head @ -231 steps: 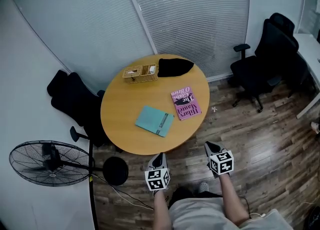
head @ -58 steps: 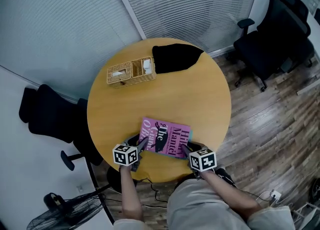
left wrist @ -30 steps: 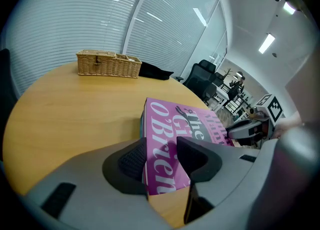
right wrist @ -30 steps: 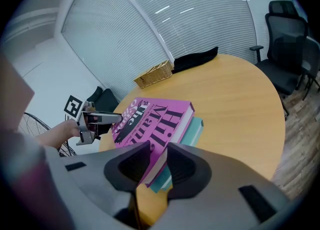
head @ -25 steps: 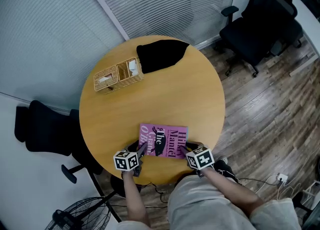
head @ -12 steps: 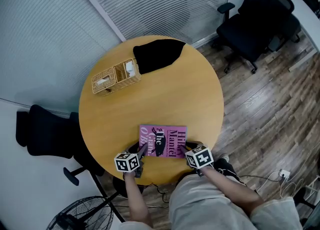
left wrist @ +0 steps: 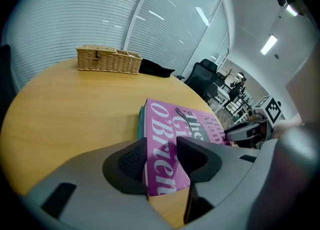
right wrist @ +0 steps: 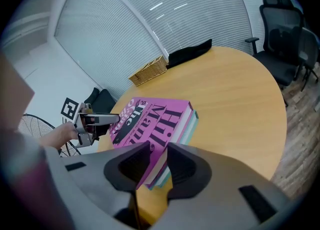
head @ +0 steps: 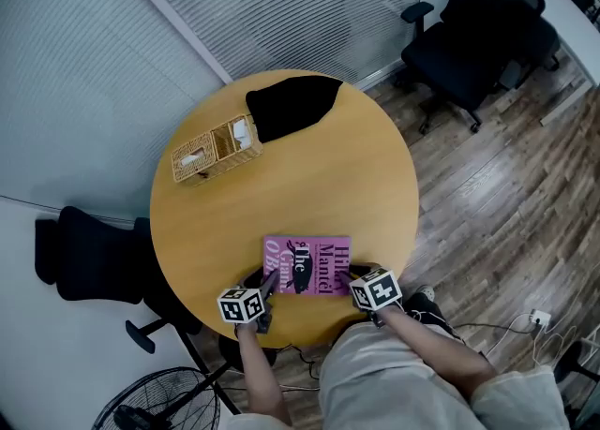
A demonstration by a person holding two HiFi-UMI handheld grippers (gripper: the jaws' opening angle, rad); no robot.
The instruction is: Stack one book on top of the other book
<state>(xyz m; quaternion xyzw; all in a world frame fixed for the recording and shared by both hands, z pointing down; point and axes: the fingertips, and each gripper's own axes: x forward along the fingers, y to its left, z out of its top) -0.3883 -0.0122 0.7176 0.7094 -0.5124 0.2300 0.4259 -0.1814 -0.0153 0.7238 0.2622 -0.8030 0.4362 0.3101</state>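
A pink book [head: 307,265] lies on top of a teal book [right wrist: 189,126] near the front edge of the round wooden table [head: 281,175]. Only the teal book's edges show under it. My left gripper [head: 265,289] is at the stack's near left corner. In the left gripper view this gripper [left wrist: 161,160] is open, with one finger beside the spine and the other over the pink cover [left wrist: 175,139]. My right gripper [head: 355,279] is at the near right corner. Its jaws [right wrist: 159,166] stand close together, with the corner of both books filling the gap.
A wicker basket [head: 214,149] and a black cloth [head: 291,106] sit at the table's far side. Black office chairs stand at the left [head: 89,259] and the far right [head: 473,39]. A floor fan [head: 159,409] is at the lower left.
The books, once apart on the table, are now stacked with the pink one on top. Over the last second both grippers have stayed at the stack's near corners; only the head view has shifted slightly.
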